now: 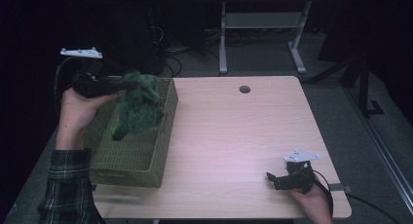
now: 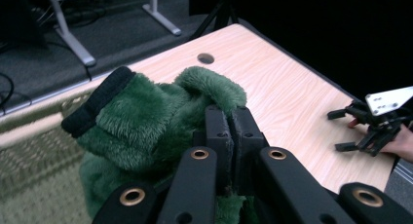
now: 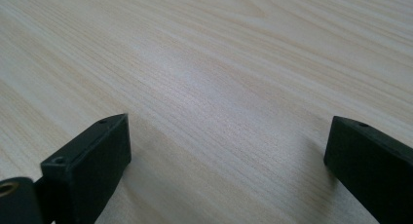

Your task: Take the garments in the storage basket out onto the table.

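Note:
A green fuzzy cloth item (image 1: 139, 106) with a black cuff (image 2: 97, 103) hangs above a woven basket (image 1: 127, 171) at the table's left side. My left gripper (image 1: 120, 86) is shut on its upper part, with the two jaws pressed together on the green plush (image 2: 146, 121) in the left gripper view (image 2: 233, 116). The lower part of the cloth dangles into the basket's mouth. My right gripper (image 1: 272, 177) rests low on the table near the front right corner. Its jaws stand wide apart with bare wood between them (image 3: 226, 131); the same gripper (image 2: 339, 130) appears farther off in the left gripper view.
The light wooden table (image 1: 234, 136) has a round cable hole (image 1: 244, 89) near its far edge. Behind the table stands a grey metal frame (image 1: 263, 24) on the dark floor. A strip of basket weave (image 2: 29, 175) lies below the held cloth.

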